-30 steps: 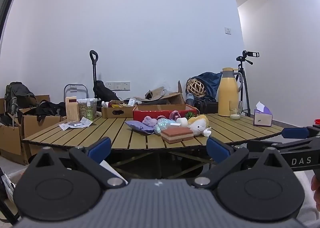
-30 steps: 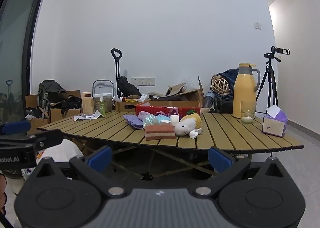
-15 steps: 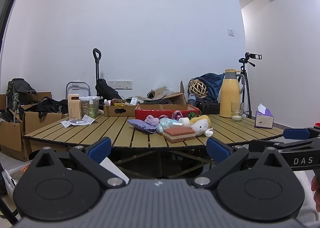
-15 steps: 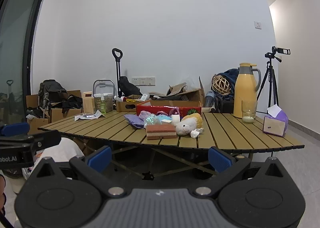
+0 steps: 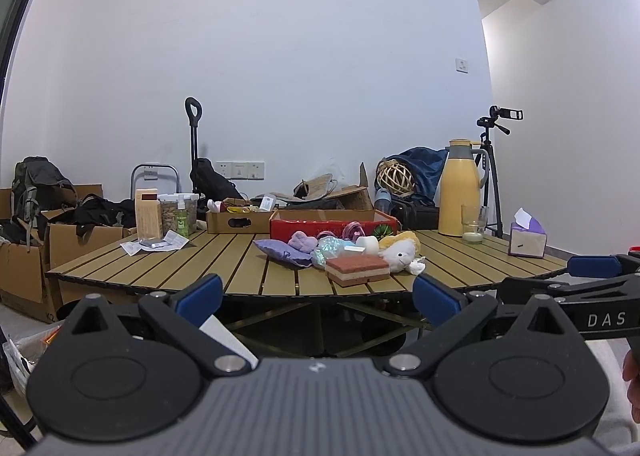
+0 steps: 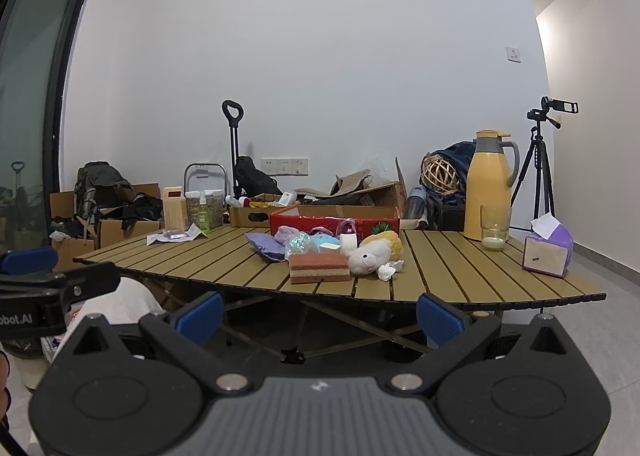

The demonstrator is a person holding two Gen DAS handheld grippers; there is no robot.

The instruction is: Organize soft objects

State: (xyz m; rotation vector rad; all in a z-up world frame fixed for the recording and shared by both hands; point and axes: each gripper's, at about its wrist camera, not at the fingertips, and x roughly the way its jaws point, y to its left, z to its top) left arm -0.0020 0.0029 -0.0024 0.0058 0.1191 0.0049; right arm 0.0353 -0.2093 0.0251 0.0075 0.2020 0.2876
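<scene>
A heap of soft things lies mid-table: a red-topped sponge (image 5: 357, 269) (image 6: 319, 267), a white and yellow plush toy (image 5: 400, 251) (image 6: 374, 254), a purple pouch (image 5: 279, 251) (image 6: 264, 246), a lilac cloth (image 5: 303, 242) and a shiny teal bag (image 6: 301, 245). Behind them stands a red cardboard box (image 5: 332, 224) (image 6: 334, 220). My left gripper (image 5: 318, 296) is open and empty, short of the table's near edge. My right gripper (image 6: 319, 314) is open and empty too, also short of the table.
A slatted wooden table (image 5: 200, 260) (image 6: 460, 268) carries a yellow thermos (image 6: 486, 183), a glass (image 6: 496, 234), a purple tissue box (image 6: 548, 252), a brown box (image 5: 238, 219), jars and papers at the left. Cardboard boxes and bags (image 5: 40, 223) stand on the floor; a tripod (image 6: 538, 167) is at the right.
Both views have shifted slightly, with the table a touch closer. Both grippers stay open and empty.
</scene>
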